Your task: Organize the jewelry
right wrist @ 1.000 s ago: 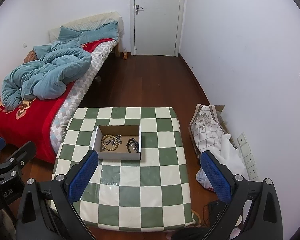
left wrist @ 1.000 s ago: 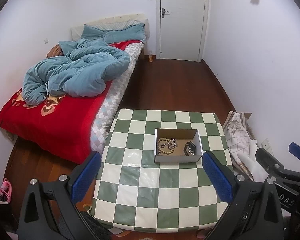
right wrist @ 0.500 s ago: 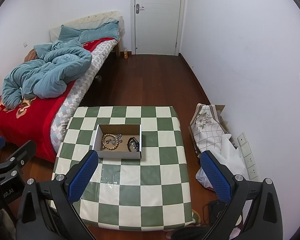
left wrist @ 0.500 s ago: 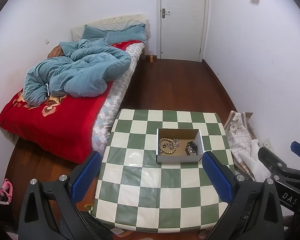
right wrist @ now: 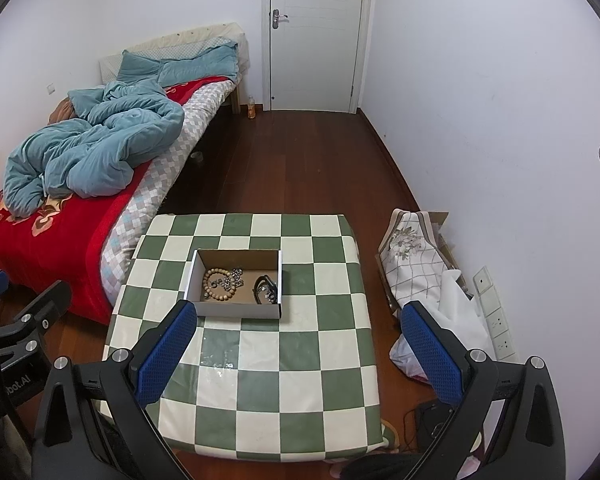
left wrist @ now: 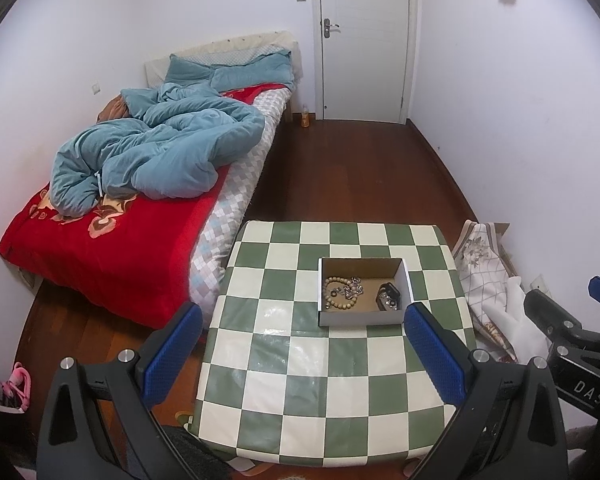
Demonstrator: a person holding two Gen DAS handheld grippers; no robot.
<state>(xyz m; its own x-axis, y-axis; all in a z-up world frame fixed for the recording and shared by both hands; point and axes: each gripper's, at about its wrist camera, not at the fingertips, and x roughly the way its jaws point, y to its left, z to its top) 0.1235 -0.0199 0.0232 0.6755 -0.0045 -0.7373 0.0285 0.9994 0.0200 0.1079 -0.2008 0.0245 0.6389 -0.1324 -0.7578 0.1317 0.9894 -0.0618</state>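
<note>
My left hand-held gripper (left wrist: 303, 344) and right hand-held gripper (right wrist: 299, 340) hang wide open and empty over the checkered surface (right wrist: 260, 380). At centre frame, an open cardboard box (right wrist: 236, 310) holds a wooden bead bracelet (right wrist: 216, 283) and dark jewelry (right wrist: 266, 289). "DAS" reads lower right.

Counting one checkered table (left wrist: 300, 364), bearing one cardboard box (left wrist: 362, 318). Lying in that box: one beaded bracelet (left wrist: 337, 294), one silvery chain piece (left wrist: 353, 287) beside it, one dark band (left wrist: 389, 295) at the right end. Showing elsewhere: one bed (right wrist: 60, 236), one blue quilt (left wrist: 156, 160), one white door (right wrist: 316, 36), one bottle (left wrist: 305, 119) standing on the floor by the door, two grippers: left gripper (left wrist: 304, 350) and right gripper (right wrist: 298, 346).
</note>
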